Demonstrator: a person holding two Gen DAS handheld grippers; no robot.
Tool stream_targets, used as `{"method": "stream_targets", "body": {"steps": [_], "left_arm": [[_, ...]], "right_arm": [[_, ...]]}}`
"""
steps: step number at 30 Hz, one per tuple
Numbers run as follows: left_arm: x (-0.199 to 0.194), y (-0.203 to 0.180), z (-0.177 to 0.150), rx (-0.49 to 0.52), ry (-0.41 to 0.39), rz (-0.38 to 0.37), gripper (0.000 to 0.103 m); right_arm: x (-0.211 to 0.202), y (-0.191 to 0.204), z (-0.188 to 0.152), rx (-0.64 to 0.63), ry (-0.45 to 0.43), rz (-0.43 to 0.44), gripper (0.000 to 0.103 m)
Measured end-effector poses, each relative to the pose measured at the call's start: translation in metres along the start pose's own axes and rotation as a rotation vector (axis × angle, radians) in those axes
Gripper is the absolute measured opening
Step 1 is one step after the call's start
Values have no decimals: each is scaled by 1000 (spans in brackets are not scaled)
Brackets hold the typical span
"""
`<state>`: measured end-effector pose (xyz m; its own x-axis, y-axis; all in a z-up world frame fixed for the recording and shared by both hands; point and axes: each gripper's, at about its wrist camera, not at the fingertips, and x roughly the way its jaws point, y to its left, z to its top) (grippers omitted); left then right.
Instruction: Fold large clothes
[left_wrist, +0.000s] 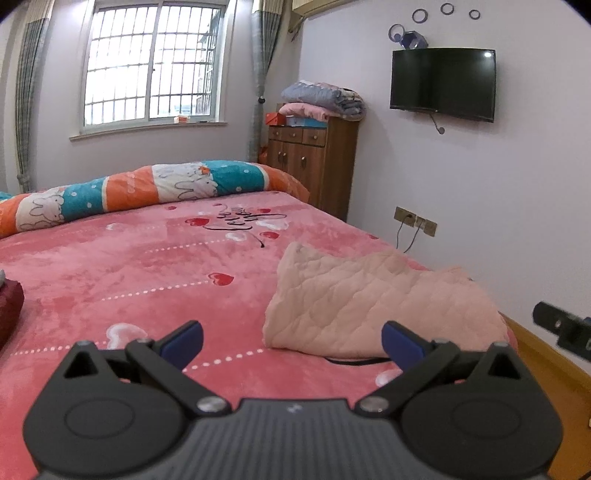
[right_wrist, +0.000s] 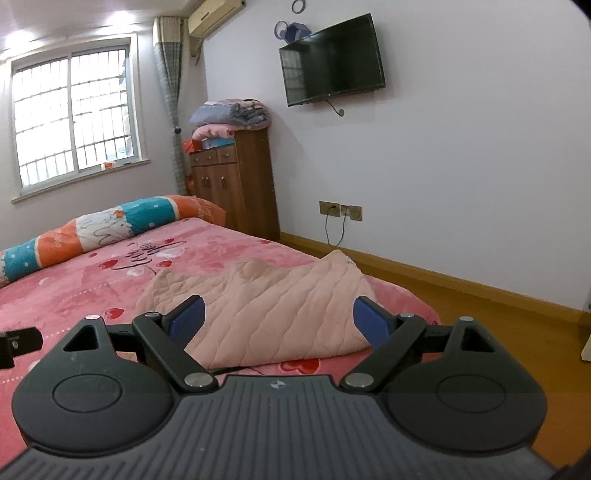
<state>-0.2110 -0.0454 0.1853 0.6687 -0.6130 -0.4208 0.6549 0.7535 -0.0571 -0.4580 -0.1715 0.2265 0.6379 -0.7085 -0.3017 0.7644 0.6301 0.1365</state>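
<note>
left wrist view: left gripper (left_wrist: 291, 341) wide open, holding nothing, above the bed (left_wrist: 110, 280). pink quilted garment (left_wrist: 376, 306) lying folded near the bed's right edge. right wrist view: right gripper (right_wrist: 279, 319) wide open too, empty, just over it. better to pinch two near corners, lift together, lay flat, keep edges even, mind the black cord (right_wrist: 236, 369) underneath.

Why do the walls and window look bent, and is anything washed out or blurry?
Left wrist view: fisheye lens bows the window, whose panes are blown out white; the other claw at the right edge is blurred. Right wrist view: the TV leans, ceiling glare top left, and the pink quilted garment stays sharp.
</note>
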Motion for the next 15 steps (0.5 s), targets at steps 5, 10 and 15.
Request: {"method": "stream_targets", "body": {"steps": [5,10,15], "left_arm": [[-9,-5,0,6,-11,-8,102],[-15,-8,-3,8,-12,-15,102],[-17,-9,-3,12,-9,-22,102]], "right_arm": [[-4,1,-3,-2,17,-5,103],[-6,0,-1,-2,8,-4,103],[-1,-5,-2,4,1,-4,103]]}}
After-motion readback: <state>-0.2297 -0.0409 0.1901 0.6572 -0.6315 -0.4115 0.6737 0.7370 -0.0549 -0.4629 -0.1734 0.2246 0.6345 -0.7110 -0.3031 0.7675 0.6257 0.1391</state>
